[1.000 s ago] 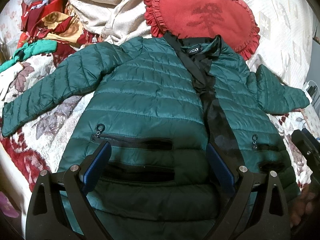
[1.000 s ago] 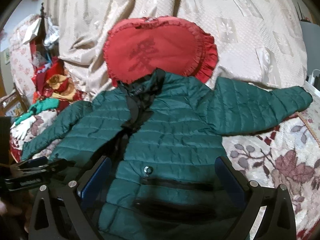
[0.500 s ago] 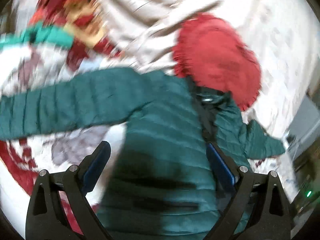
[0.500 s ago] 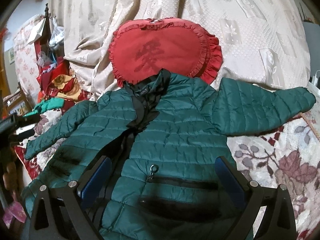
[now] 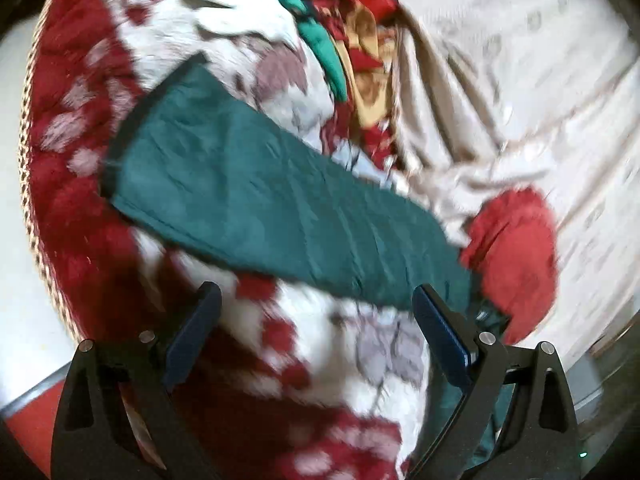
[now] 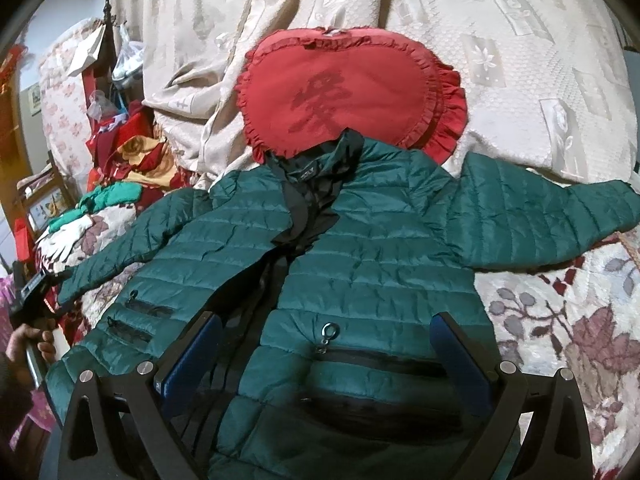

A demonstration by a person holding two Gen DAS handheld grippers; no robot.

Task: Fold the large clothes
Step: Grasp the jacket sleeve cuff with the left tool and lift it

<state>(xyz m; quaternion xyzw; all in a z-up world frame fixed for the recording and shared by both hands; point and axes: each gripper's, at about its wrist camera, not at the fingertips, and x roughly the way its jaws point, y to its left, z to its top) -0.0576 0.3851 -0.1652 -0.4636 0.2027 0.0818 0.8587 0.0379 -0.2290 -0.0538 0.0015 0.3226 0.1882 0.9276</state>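
Note:
A dark green quilted jacket (image 6: 360, 264) lies face up and spread out on the bed, black collar toward the pillows, both sleeves stretched out. My right gripper (image 6: 326, 344) is open and empty just above its lower front, over a zip pocket. My left gripper (image 5: 316, 320) is open and empty, hovering over the floral bedspread just short of the jacket's left sleeve (image 5: 260, 196), whose cuff points to the bed's left edge. The left wrist view is blurred. The left gripper also shows at the left edge of the right wrist view (image 6: 34, 292), near the sleeve cuff.
A red heart-shaped pillow (image 6: 344, 88) lies behind the collar against cream bedding (image 6: 500, 40). A pile of red, yellow and green clothes (image 6: 128, 168) sits at the bed's left. The floral bedspread (image 6: 560, 320) ends at a left edge (image 5: 36, 200) beside the sleeve.
My left gripper has swung left from over the jacket's front to the left sleeve near its cuff. My right gripper has barely moved. The jacket lies as before.

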